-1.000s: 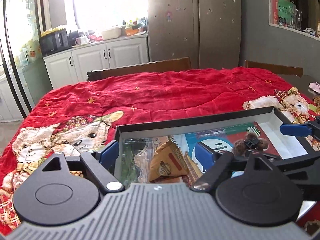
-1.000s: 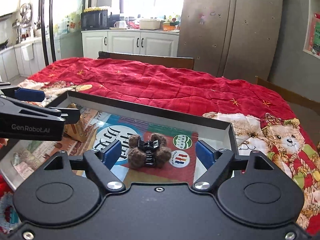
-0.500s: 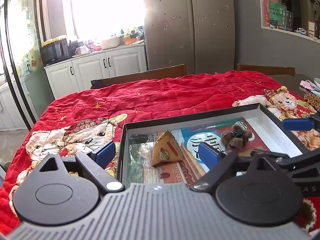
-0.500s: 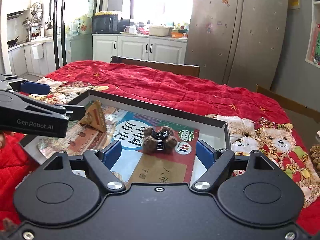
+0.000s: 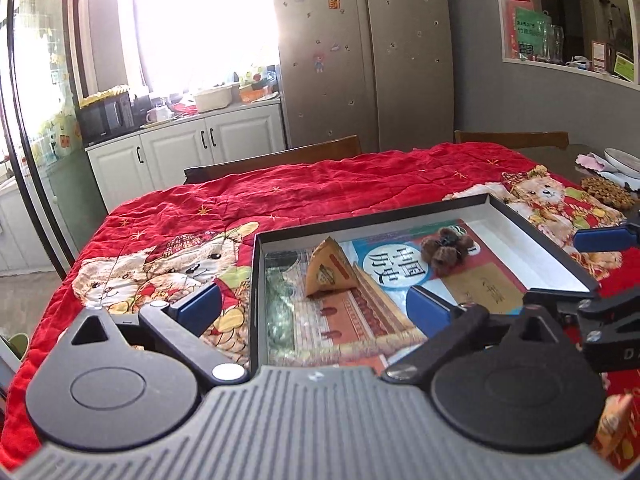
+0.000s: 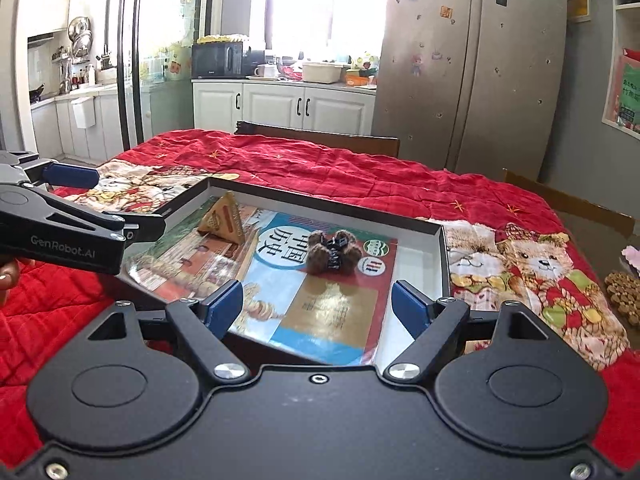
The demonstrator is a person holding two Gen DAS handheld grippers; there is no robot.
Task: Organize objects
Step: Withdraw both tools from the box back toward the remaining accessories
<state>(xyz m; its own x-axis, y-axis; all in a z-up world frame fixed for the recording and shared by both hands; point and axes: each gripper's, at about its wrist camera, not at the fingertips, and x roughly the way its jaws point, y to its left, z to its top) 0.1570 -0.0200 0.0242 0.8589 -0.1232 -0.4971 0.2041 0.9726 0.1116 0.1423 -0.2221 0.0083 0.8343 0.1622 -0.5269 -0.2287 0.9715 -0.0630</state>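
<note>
A shallow black box (image 5: 540,236) (image 6: 442,256) with a white inside lies on the red quilt. In it are books (image 5: 348,320) (image 6: 288,292), a tan triangular packet (image 5: 328,272) (image 6: 224,220) and a brown fuzzy hair clip (image 5: 444,250) (image 6: 332,256). My left gripper (image 5: 312,308) hovers over the box's near left corner; its jaws are opening and its pads touch nothing. My right gripper (image 6: 316,308) stands open above the near edge with nothing between its pads. Each gripper's fingers (image 5: 600,238) (image 6: 72,176) show at the side of the other view.
A red quilt with bear prints (image 5: 180,264) (image 6: 532,264) covers the table. Wooden chairs (image 5: 280,156) (image 6: 320,140) stand behind it. A brown woven mat (image 5: 608,192) (image 6: 624,292) and plates (image 5: 624,160) lie at the right. A hand (image 6: 6,276) shows at the left edge.
Both grippers have drawn back from the box and risen a little, so more of the box and quilt shows. The left jaws have widened.
</note>
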